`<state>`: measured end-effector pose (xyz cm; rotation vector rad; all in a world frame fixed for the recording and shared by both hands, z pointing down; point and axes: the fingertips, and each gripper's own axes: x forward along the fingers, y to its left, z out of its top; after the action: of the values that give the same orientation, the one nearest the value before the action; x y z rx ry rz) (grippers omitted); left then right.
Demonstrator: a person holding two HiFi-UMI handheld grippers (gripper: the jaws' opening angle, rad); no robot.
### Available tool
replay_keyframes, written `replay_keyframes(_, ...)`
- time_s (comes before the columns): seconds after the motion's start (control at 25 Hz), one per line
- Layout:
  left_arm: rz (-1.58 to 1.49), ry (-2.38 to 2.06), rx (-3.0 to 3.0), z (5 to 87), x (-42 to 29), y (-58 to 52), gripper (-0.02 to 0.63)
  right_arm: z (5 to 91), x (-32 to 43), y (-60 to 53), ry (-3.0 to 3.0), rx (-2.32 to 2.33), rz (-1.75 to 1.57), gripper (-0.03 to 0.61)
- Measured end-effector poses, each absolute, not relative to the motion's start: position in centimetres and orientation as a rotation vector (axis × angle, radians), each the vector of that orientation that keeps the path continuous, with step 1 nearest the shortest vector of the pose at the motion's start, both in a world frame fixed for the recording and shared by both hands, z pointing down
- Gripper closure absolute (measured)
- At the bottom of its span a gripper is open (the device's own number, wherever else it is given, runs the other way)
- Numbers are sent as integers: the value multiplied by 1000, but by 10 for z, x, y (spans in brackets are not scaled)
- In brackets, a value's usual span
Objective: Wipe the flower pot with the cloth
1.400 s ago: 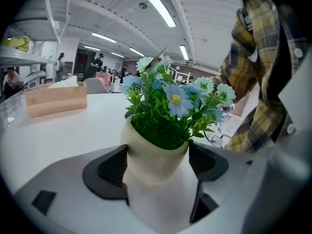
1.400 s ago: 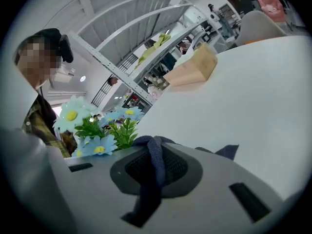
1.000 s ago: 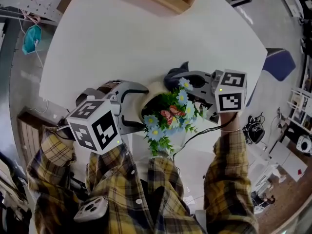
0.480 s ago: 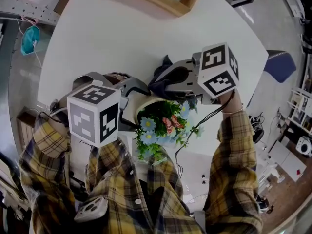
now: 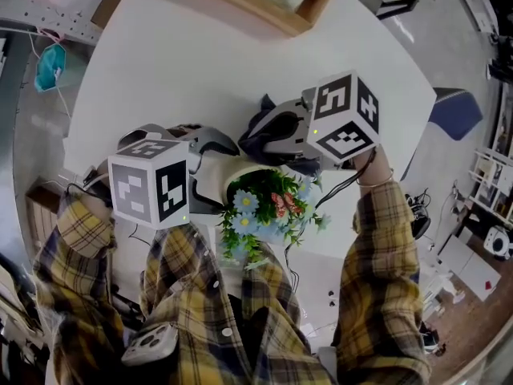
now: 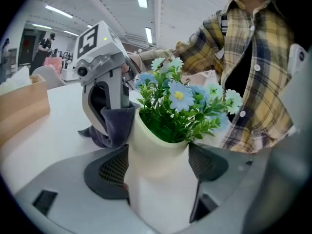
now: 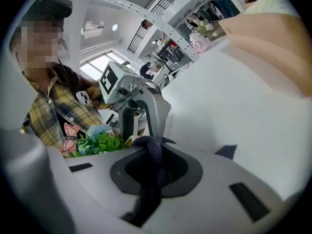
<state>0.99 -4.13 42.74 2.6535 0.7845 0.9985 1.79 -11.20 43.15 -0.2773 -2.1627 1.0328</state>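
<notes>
A cream flower pot [image 5: 210, 181] with blue flowers and green leaves [image 5: 268, 207] is held just over the white table [image 5: 184, 70]. My left gripper [image 5: 210, 175] is shut on the pot's body [image 6: 161, 184], one pad on each side. My right gripper [image 5: 258, 139] is shut on a dark grey cloth [image 5: 250, 137]. In the left gripper view the cloth [image 6: 114, 126] presses against the pot's upper rim on its far side. In the right gripper view the cloth [image 7: 151, 167] hangs bunched between my right gripper's [image 7: 151, 152] jaws, and the flowers [image 7: 97, 143] show beyond them.
A wooden box [image 5: 264, 2] with pale contents stands at the table's far edge, well behind the pot. A blue chair [image 5: 453, 107] is off the table's right side. A cable [image 5: 321, 207] runs from the right gripper past the flowers.
My right gripper has swung left and away from me round the pot's far side, carrying the cloth. The left gripper and the pot have shifted slightly left.
</notes>
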Motion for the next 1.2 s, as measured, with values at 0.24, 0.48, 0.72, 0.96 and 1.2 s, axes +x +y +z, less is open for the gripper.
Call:
replay_keyframes(0.24, 916, 522, 2710, 413, -4, -59, 308, 409, 29, -137, -2324, -30, 1004, 563)
replay_keyframes(0.48, 816, 314, 2735, 386, -21, -69, 318, 371, 43, -156, -2444, 217, 943, 563)
replay_keyframes(0.72, 584, 5, 2764, 336, -27, -85, 345, 314, 58, -162, -2575, 502, 822, 563)
replay_keyframes(0.96, 344, -335, 2764, 267, -22, -102, 426, 238, 63, -155, -2673, 836, 647, 563)
replay_keyframes(1.2, 60, -490, 2729, 185, -20, -118, 518, 172, 71, -132, -2738, 1191, 545, 563)
